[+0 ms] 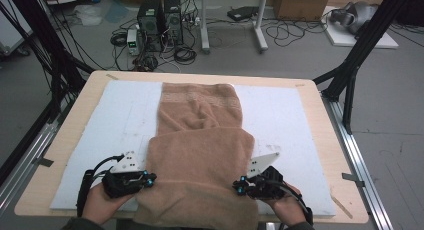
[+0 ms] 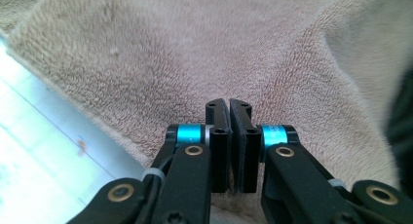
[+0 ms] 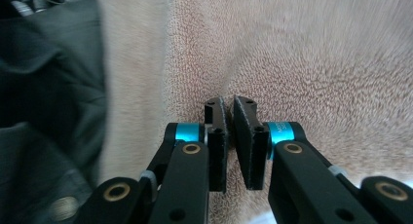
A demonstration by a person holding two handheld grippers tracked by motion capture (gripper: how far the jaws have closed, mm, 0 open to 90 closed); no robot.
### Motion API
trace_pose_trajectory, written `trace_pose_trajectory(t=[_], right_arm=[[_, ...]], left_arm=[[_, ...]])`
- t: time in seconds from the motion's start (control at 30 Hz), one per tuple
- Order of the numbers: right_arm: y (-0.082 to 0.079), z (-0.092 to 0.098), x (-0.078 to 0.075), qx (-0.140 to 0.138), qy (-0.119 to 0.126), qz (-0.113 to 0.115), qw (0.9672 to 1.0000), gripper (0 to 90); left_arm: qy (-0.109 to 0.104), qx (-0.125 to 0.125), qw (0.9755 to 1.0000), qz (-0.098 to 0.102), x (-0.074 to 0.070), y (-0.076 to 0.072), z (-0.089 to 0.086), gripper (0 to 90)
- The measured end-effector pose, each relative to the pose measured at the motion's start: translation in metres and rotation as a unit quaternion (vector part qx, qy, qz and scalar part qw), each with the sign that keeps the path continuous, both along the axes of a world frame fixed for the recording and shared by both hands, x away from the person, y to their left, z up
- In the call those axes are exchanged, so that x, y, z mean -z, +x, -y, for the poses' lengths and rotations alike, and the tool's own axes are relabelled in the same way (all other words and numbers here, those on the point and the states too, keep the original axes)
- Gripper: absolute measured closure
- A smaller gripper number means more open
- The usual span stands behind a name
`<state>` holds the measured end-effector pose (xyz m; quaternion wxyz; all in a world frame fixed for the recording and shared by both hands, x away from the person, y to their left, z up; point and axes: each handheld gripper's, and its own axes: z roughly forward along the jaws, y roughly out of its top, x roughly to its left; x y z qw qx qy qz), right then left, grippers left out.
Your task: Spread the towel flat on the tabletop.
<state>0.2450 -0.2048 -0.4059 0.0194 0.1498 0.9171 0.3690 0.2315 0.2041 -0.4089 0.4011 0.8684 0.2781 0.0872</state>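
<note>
White foam mat [image 1: 115, 120] on wooden table [image 1: 75, 115]: left gripper [image 1: 148, 179] and right gripper [image 1: 239, 186] each pinched shut on near side edges of tan towel [image 1: 200, 155], which runs between them, long axis near-to-far, both equally close.

The towel's [image 1: 200, 160] near edge runs off the bottom of the high view, so where it ends over the counter [image 1: 320, 130] cannot be told. In the left gripper view the close-set fingers [image 2: 218, 136] hide whatever cloth lies between them. The right gripper view is blurred along its left side, where a dark garment [image 3: 44, 112] is cut off by the edge.
</note>
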Motion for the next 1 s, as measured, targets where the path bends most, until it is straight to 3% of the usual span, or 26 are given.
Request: trace_pose_trajectory(t=[0.07,0.17,0.27,0.4,0.47,0.5,0.53,0.57,0.63,0.8,0.9,1.0], right_arm=[[-0.005,0.003,-0.009,-0.002,0.015,0.009,0.9999,75.9],[0.001,0.006,-0.018,0.014,0.015,0.023,0.9995,71.6],[0.021,0.007,-0.015,0.037,-0.003,0.031,0.9988,68.9],[0.045,0.004,0.007,0.053,-0.014,0.011,0.9984,66.5],[0.054,0.002,0.020,0.062,-0.020,0.000,0.9979,69.4],[0.056,0.001,0.026,0.062,-0.024,-0.007,0.9978,73.2],[0.056,0.000,0.030,0.062,-0.019,-0.006,0.9979,76.8],[0.055,0.001,0.031,0.066,-0.009,-0.004,0.9978,79.2],[0.055,0.002,0.032,0.062,-0.004,-0.013,0.9980,84.7],[0.045,-0.003,0.027,0.041,-0.010,-0.010,0.9990,86.0],[0.028,-0.005,0.022,0.032,-0.012,0.000,0.9994,86.0],[0.009,-0.003,0.019,0.023,-0.019,0.009,0.9995,86.0]], left_arm=[[-0.011,-0.006,0.9999,0.000,-0.005,-0.001,-0.002,64.0],[-0.025,-0.017,0.9995,-0.001,-0.007,0.011,-0.002,57.1],[-0.025,-0.032,0.9992,0.000,-0.001,0.029,0.004,56.9],[0.007,-0.040,0.9992,-0.006,0.015,0.049,0.016,57.1],[0.029,-0.030,0.9991,-0.012,0.024,0.054,0.022,61.8],[0.039,-0.020,0.9990,-0.010,0.028,0.055,0.024,69.1],[0.040,-0.015,0.9991,0.004,0.028,0.053,0.025,73.3],[0.036,-0.011,0.9993,-0.001,0.028,0.053,0.024,81.8],[0.036,-0.011,0.9993,-0.002,0.027,0.052,0.023,85.6],[0.031,-0.008,0.9995,0.007,0.021,0.037,0.017,86.9],[0.032,-0.012,0.9990,0.028,0.016,0.020,0.011,86.9],[0.022,-0.010,0.9992,0.032,0.014,0.002,0.006,86.9]])
